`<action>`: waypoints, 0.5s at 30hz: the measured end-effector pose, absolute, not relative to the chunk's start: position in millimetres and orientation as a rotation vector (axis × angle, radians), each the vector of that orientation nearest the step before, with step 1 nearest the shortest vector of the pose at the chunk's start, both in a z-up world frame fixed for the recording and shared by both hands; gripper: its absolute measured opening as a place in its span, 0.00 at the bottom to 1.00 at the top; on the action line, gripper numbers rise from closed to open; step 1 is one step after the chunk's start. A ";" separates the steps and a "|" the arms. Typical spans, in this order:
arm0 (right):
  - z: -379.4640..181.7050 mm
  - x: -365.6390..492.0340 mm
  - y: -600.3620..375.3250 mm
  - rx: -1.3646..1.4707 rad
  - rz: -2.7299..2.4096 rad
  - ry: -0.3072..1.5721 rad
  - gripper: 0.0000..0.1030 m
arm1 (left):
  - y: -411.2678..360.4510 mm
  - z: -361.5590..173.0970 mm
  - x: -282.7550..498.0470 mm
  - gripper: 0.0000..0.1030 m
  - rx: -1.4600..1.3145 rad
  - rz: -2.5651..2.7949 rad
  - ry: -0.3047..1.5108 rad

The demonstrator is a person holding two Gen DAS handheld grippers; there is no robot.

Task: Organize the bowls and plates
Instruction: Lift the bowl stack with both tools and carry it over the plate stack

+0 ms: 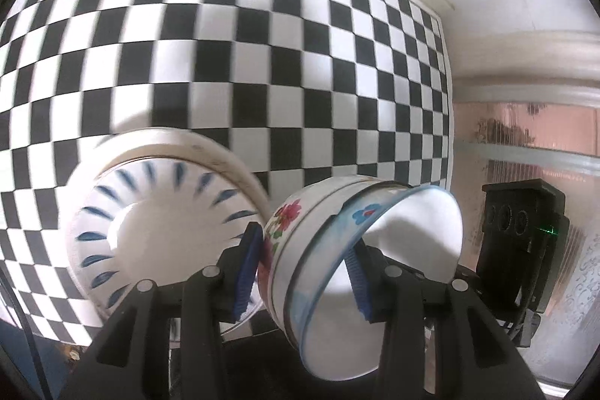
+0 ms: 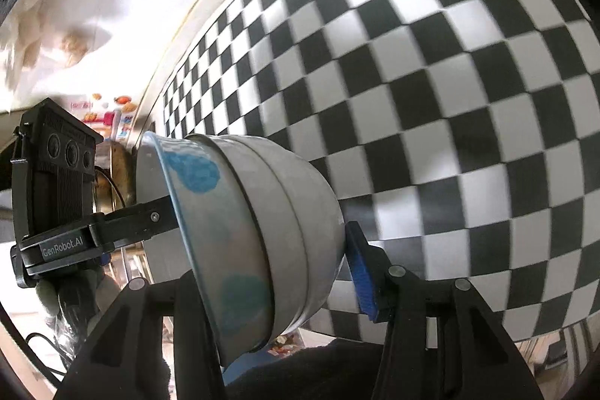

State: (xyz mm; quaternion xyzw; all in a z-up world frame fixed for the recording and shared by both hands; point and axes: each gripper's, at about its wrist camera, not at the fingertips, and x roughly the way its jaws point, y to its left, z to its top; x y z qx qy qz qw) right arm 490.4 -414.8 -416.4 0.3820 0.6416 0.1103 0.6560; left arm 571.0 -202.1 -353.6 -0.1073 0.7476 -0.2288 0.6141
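A stack of nested bowls hangs tilted on its side above the checkered cloth (image 1: 262, 44). The outer one is a white floral bowl (image 1: 292, 212); inside sits a blue-rimmed bowl (image 1: 412, 212). My left gripper (image 1: 303, 242) is shut on the stack's wall, one blue pad (image 1: 247, 268) outside and the other inside. In the right wrist view the same stack (image 2: 296, 194) fills my right gripper (image 2: 270, 238). Its right pad (image 2: 360, 272) lies against the base; its left finger is hidden. The left gripper's finger (image 2: 150, 216) reaches into the bowl. A white bowl with blue dashes (image 1: 150, 231) sits left of the stack.
The black-and-white checkered cloth (image 2: 450, 100) covers the table below both grippers. The right gripper's black body (image 1: 521, 231) shows beyond the stack. The table edge and a pink patterned floor (image 1: 525, 137) lie to the right. Cluttered shelves and a wall (image 2: 112, 119) stand past the table's far end.
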 end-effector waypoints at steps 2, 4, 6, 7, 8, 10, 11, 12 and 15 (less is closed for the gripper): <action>-414.2 495.9 -401.3 0.855 0.273 1.459 0.49 | -186.6 -350.8 569.1 0.38 -0.271 -0.502 1.712; -410.7 497.5 -390.7 0.836 0.293 1.467 0.49 | -172.9 -349.9 567.5 0.38 -0.284 -0.486 1.706; -409.8 503.2 -375.2 0.811 0.317 1.479 0.49 | -158.6 -350.9 565.8 0.38 -0.305 -0.462 1.703; -410.6 504.1 -369.9 0.807 0.326 1.484 0.49 | -153.1 -351.9 565.0 0.38 -0.311 -0.453 1.701; -411.9 506.3 -363.0 0.800 0.336 1.490 0.49 | -148.0 -353.2 564.5 0.38 -0.317 -0.442 1.701; -415.1 508.1 -351.7 0.787 0.354 1.504 0.49 | -134.6 -357.1 562.7 0.38 -0.331 -0.418 1.703; -417.1 509.9 -344.0 0.778 0.362 1.510 0.49 | -127.6 -359.1 561.8 0.38 -0.338 -0.406 1.704; -418.5 509.3 -339.7 0.771 0.372 1.516 0.49 | -122.4 -360.6 561.2 0.38 -0.343 -0.397 1.704; -426.3 513.3 -322.3 0.753 0.395 1.537 0.49 | -108.9 -367.9 559.9 0.38 -0.367 -0.371 1.713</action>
